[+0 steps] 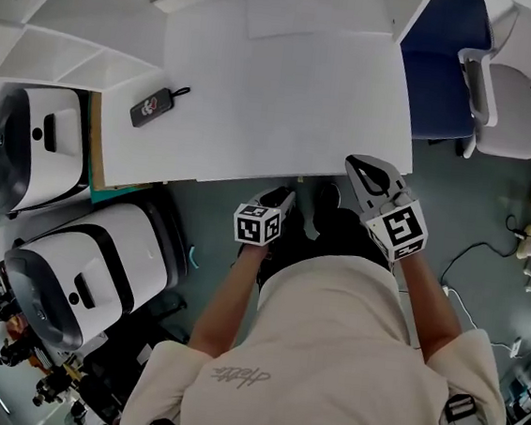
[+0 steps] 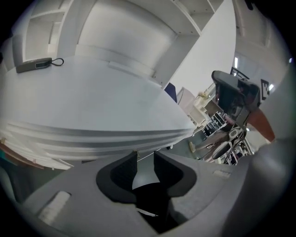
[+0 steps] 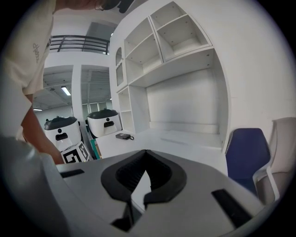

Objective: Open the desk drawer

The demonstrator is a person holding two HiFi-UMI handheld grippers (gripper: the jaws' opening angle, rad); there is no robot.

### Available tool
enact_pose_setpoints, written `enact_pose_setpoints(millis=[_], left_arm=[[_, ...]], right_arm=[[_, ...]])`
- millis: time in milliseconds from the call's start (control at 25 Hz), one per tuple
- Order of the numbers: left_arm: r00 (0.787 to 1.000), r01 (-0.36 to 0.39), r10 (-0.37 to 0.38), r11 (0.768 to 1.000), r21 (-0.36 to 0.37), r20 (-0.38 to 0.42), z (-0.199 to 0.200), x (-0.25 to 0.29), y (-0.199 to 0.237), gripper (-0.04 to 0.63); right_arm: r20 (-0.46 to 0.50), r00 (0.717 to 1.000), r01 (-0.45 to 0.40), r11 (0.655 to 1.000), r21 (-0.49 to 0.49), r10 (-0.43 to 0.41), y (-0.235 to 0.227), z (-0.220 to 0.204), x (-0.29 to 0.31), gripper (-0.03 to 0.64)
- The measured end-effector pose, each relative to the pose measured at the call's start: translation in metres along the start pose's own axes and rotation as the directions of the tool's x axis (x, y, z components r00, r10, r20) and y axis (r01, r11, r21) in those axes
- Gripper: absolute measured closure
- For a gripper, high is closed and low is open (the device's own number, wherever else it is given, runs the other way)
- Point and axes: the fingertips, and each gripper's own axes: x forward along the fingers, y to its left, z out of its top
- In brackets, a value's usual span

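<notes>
Drawer [image 2: 101, 136]: it sits tucked under the front edge of the surface [image 1: 279, 86]. The head view hides it beneath the top. In the left gripper view I take the pale banded front below that edge to be the drawer.
Long axis: the front runs left to right across the frame along the surface's near edge. I cannot make out a handle or the end seams.
Facing: it faces you, toward the bottom of the head view, so the pull should come straight back toward your body.
Left gripper [image 1: 284, 196]: this is the nearer one. It sits at the front edge about mid-width, with its tips pointing into the drawer front, which lies just ahead and slightly above. Its jaws stand a narrow way apart with nothing gripped between them [image 2: 145, 155].
Right gripper [image 1: 354, 161]: it hangs above the lower right corner of the surface, higher than the drawer front and aimed across the top toward the shelves. Its jaw tips meet and hold nothing [image 3: 146, 152].
Key relation: only your left gripper is level with the front. To catch its lower lip, you likely need to go slightly forward and up.
Clearance: the small dark device [image 1: 154, 106] lies well apart at the upper left of the surface, out of the pull path.
</notes>
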Motion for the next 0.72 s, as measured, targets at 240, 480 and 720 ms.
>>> enact_pose_setpoints(millis=[240, 480, 720], left_arm=[[0.998, 0.010, -0.011, 1.000, -0.012, -0.057, -0.015, 0.036, 0.000, 0.476], [0.996, -0.019, 0.017, 1.000, -0.021, -0.086, -0.018, 0.064, 0.013, 0.477], [0.992, -0.045, 0.040, 0.998, -0.040, -0.122, -0.023, 0.084, 0.019, 0.477]], right_arm=[[-0.037, 0.999, -0.003, 1.000, 0.017, 0.004, 0.000, -0.008, 0.001, 0.620], [-0.084, 0.996, 0.001, 1.000, 0.027, 0.002, -0.004, -0.022, -0.001, 0.620], [-0.101, 0.995, 0.010, 0.999, 0.047, -0.006, -0.008, -0.033, -0.005, 0.620]])
